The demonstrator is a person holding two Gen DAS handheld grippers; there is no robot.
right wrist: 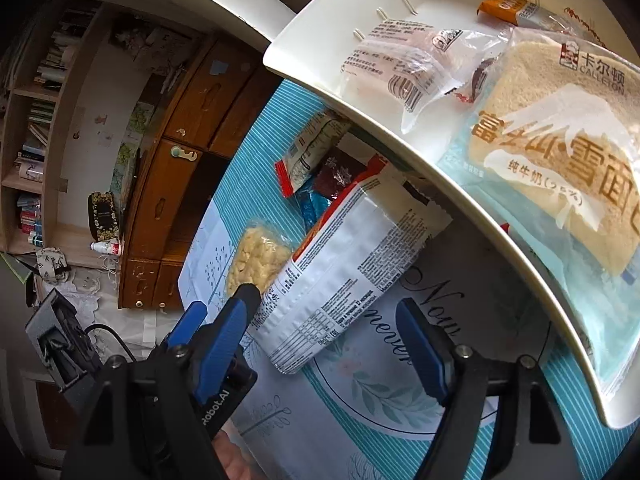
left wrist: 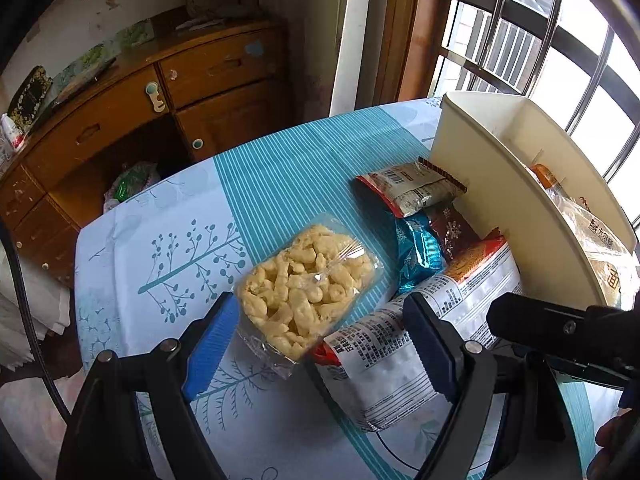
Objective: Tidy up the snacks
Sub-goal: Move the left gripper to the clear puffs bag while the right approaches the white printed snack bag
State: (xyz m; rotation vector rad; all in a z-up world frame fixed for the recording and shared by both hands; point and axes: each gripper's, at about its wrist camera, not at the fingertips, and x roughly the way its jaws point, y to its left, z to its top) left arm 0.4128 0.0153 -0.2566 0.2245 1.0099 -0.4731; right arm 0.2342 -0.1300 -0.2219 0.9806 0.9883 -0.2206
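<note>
While both grippers hang tilted down over a table spread with a blue-and-white tablecloth (left wrist: 280, 168), the scene reads from left to right as follows. At far left, beyond the table edge, stands a wooden cabinet (left wrist: 132, 120) with drawers. On the cloth lies a clear bag of pale puffed snacks (left wrist: 308, 292), its near end between the wide-set blue fingers (left wrist: 212, 340) of the left gripper (left wrist: 320, 344); the pads do not press on it. Just right of this bag, and touching it, lies a large white printed packet (left wrist: 424, 328), back side up, reaching toward a cluster of smaller packets: a blue foil packet (left wrist: 416, 256), a dark red packet (left wrist: 456, 232) and a red-edged packet with a barcode (left wrist: 412, 188), all close against the outer wall of a white bin (left wrist: 492, 184). The bin stands at the right of the table beside a barred window (left wrist: 540, 40).

From the right wrist view, the right gripper (right wrist: 324, 344) hovers with its fingers (right wrist: 420, 352) spread wide; the near end of the white packet lies on the cloth between them, untouched. Inside the bin rest a large bread packet (right wrist: 560, 152), a clear wrapped packet (right wrist: 400, 68) and a small orange packet (right wrist: 508, 8).
</note>
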